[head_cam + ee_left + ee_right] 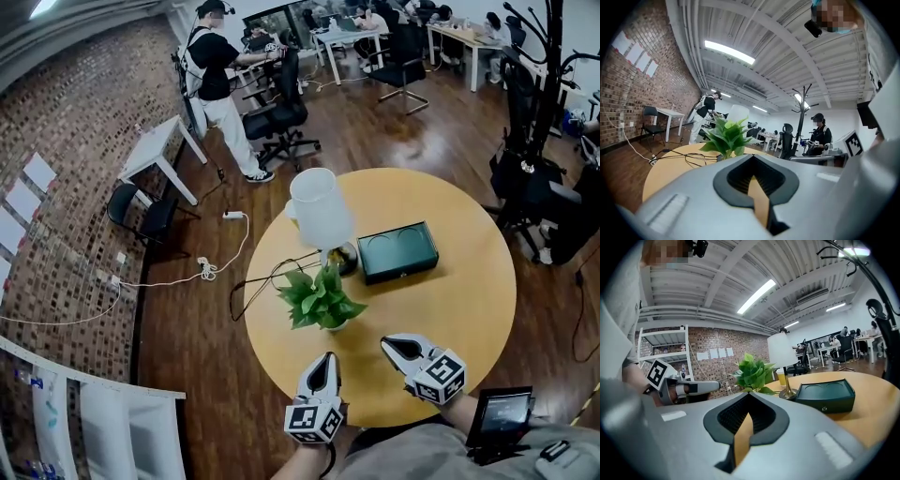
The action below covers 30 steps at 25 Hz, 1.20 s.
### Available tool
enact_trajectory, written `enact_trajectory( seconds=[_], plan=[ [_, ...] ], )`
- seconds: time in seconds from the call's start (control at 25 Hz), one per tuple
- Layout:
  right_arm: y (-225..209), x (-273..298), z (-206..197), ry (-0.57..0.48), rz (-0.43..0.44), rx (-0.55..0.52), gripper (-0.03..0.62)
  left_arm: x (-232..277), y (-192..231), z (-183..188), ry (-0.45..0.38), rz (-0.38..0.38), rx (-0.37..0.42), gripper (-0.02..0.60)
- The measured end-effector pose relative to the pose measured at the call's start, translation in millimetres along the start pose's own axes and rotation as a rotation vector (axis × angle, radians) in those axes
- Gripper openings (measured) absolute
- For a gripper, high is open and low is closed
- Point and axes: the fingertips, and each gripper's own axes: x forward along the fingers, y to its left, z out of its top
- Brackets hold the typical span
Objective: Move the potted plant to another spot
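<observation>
Honey-coloured wood fills the round tabletop [459, 300], where the potted plant [321, 298] stands left of centre. Its green leaves spread over a pot largely hidden from above. Just behind it rises a lamp [321, 211] with a white shade, its base close to the plant. A dark green box [397, 251] lies to the right of the lamp. Black cables [258, 281] loop over the tabletop's left edge beside the plant.

At the near edge, the left gripper [326, 364] and the right gripper [394, 345] hover above the wood, both short of the plant and touching nothing. The left one points at the plant from just in front of it. The right one sits a little further right, angled toward the plant. Each pair of jaws is pressed together with nothing between them.

In the left gripper view the plant [726, 136] stands straight ahead beyond the closed jaws. In the right gripper view it [753, 372] stands ahead with the lamp and box to its right. What may be a yellow cup [780, 377] sits behind the lamp's stem.

Beyond the tabletop, a person in a black top [220, 80] stands beside an office chair [281, 117]. A brick wall [66, 141] runs along the left, and a dark coat rack [539, 84] stands at the right.
</observation>
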Motion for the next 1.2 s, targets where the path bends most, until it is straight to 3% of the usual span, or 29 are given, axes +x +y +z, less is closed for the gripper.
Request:
enact_trajectory(
  seconds=[0.28,0.76,1.12,1.2],
  plan=[
    [-7.2,47.5,-17.0,0.062,0.019,-0.014,0.005,12.6,50.8,-23.7,0.055,0.054,-0.008,0.002],
    [-29.8,123.0,-105.1,0.207,0.069,-0.014,0.006,43.0,121.0,-118.9,0.205,0.109,-0.043,0.002],
    [-27.4,145.7,-123.5,0.263,0.133,-0.080,0.006,56.2,137.5,-135.7,0.235,0.077,0.009,0.003],
    [-26.4,151.1,-124.7,0.272,0.152,-0.102,0.059,59.7,139.8,-136.0,0.235,0.047,0.025,0.035]
  ],
)
